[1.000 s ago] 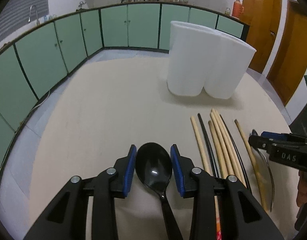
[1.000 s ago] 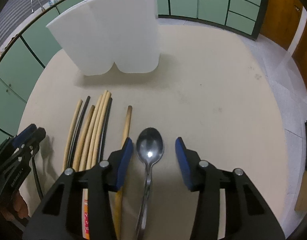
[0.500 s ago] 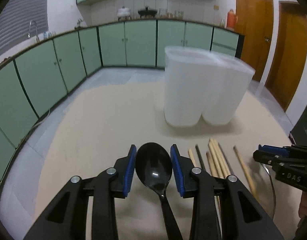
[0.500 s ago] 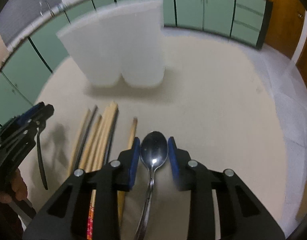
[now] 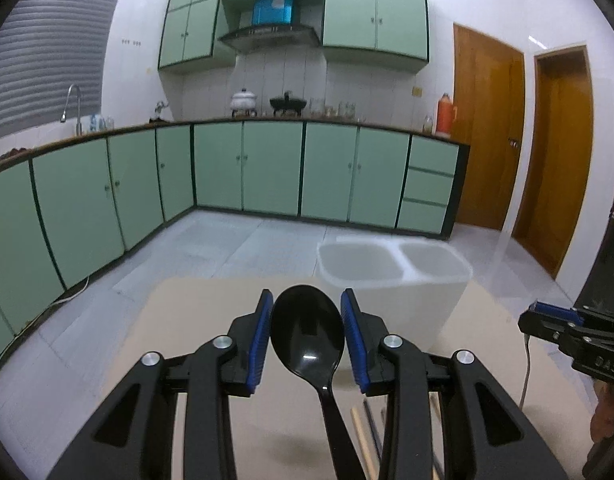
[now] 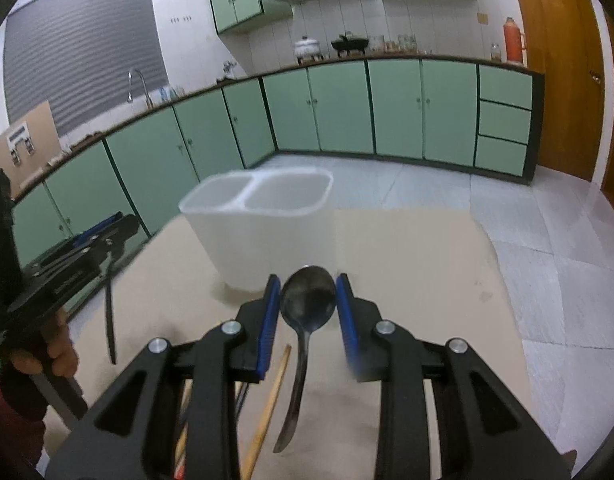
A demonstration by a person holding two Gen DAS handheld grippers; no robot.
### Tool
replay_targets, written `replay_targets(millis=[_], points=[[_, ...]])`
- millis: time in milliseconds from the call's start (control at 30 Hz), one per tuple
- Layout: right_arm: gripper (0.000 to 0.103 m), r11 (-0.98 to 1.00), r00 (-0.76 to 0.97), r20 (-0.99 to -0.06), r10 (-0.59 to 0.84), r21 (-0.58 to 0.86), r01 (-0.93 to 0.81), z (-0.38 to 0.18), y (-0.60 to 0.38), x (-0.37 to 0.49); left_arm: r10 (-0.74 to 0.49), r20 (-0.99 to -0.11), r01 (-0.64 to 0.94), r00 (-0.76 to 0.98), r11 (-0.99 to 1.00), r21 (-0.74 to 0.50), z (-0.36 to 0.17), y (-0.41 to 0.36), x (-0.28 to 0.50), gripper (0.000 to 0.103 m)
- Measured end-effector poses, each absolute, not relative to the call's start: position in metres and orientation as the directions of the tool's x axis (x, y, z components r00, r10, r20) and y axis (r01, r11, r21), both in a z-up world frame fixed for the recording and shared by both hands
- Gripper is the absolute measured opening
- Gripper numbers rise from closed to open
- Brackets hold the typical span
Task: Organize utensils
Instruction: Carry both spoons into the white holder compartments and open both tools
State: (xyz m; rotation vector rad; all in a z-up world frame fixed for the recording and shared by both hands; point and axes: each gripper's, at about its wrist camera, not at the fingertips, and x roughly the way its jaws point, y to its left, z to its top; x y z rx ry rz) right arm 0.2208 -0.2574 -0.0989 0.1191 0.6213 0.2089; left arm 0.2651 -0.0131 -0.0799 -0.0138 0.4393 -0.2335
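My left gripper (image 5: pixel 307 332) is shut on the bowl of a black plastic spoon (image 5: pixel 307 330), lifted off the beige table (image 5: pixel 211 320). My right gripper (image 6: pixel 308 310) is shut on the bowl of a metal spoon (image 6: pixel 307 300), whose handle hangs down above the table (image 6: pixel 407 264). A white two-compartment utensil holder (image 5: pixel 391 280) stands ahead of both grippers; in the right wrist view the holder (image 6: pixel 263 228) is just beyond the metal spoon. Each gripper shows in the other's view: the right one (image 5: pixel 547 326) at the right edge, the left one (image 6: pixel 107 240) at the left with the black spoon's handle (image 6: pixel 110 312) hanging below it.
Wooden and black chopsticks (image 6: pixel 267 408) lie on the table beneath the grippers, mostly hidden by them. A person's hand (image 6: pixel 47 356) holds the left gripper's handle. Green kitchen cabinets (image 5: pixel 267 168) ring the room and wooden doors (image 5: pixel 487 132) stand at the right.
The right gripper closed on the metal spoon's bowl. Both grippers rose off the table with their spoons and tilted up, so the holder's open top and the kitchen wall came into view.
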Motion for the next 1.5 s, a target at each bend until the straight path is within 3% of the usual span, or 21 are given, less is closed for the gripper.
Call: replay_targets(millis=[367, 567, 833, 1200, 1300, 1367, 1500], points=[[0.027, 0.965, 0.889, -0.383, 0.251, 0.174, -0.197, -0.022, -0.267, 0.250, -0.230, -0.209, 0.225, 0.951, 0.973, -0.046, -0.018, -0.030, 0.315, 0.035], [0.027, 0.975, 0.926, -0.317, 0.206, 0.143, -0.168, -0.004, -0.266, 0.298, -0.205, -0.147, 0.208, 0.968, 0.978, 0.001, -0.001, -0.053, 0.355, 0.035], [0.027, 0.982, 0.933, -0.320, 0.164, 0.146, -0.123, -0.023, -0.268, 0.352, -0.182, -0.188, 0.183, 0.965, 0.983, -0.013, -0.018, -0.062, 0.398, 0.035], [0.028, 0.977, 0.888, -0.409, 0.209, 0.131, -0.169, -0.056, -0.255, 0.356, -0.203, -0.273, 0.203, 0.940, 0.979, -0.029, -0.058, -0.065, 0.400, 0.036], [0.029, 0.978, 0.885, -0.417, 0.206, 0.120, -0.171, -0.059, -0.251, 0.350, -0.202, -0.282, 0.202, 0.938, 0.979, -0.029, -0.061, -0.062, 0.395, 0.051], [0.039, 0.978, 0.886, -0.416, 0.202, 0.128, -0.163, -0.058, -0.250, 0.344, -0.199, -0.278, 0.200, 0.940, 0.979, -0.027, -0.058, -0.060, 0.390, 0.052], [0.048, 0.980, 0.896, -0.403, 0.186, 0.143, -0.139, -0.054, -0.256, 0.328, -0.195, -0.280, 0.196, 0.940, 0.980, -0.024, -0.054, -0.055, 0.377, 0.057]])
